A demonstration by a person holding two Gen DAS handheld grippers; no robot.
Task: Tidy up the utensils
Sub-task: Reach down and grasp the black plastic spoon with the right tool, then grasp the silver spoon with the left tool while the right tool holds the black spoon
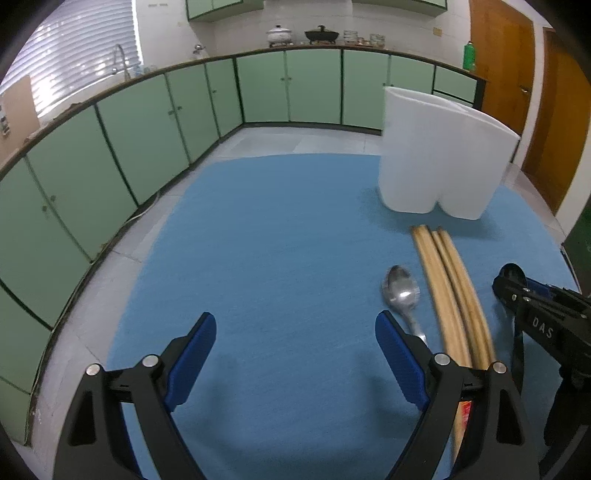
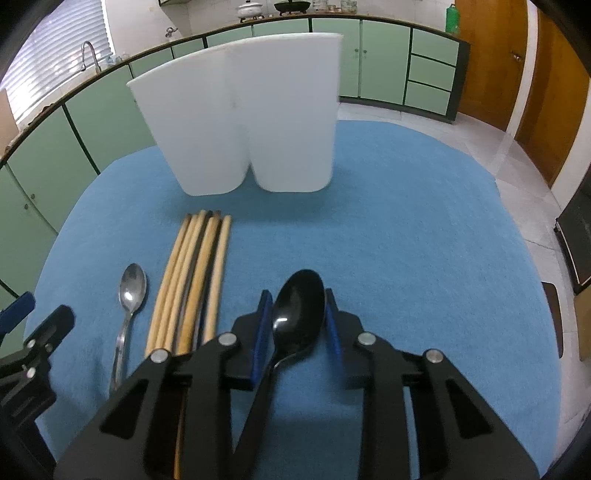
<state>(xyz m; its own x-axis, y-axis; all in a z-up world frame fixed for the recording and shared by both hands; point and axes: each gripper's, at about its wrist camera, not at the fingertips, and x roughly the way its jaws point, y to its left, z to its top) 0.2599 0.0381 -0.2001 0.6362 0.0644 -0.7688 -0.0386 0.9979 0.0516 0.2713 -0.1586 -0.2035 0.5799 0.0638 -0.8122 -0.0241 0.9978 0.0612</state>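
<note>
A white two-compartment holder (image 2: 243,122) stands on the blue mat (image 2: 406,229); it also shows in the left wrist view (image 1: 439,155). In front of it lie several wooden chopsticks (image 2: 192,280), (image 1: 450,295) and a steel spoon (image 2: 129,299), (image 1: 402,295). My right gripper (image 2: 295,317) is shut on a black spoon (image 2: 299,314), bowl forward between the blue pads; it also shows in the left wrist view (image 1: 517,288). My left gripper (image 1: 295,332) is open and empty over the mat, left of the steel spoon.
Green cabinets (image 1: 147,122) curve around the room with a counter holding pots (image 1: 280,35). Wooden doors (image 2: 546,74) stand at the right. Pale floor tiles (image 2: 509,162) lie beyond the mat's far edge.
</note>
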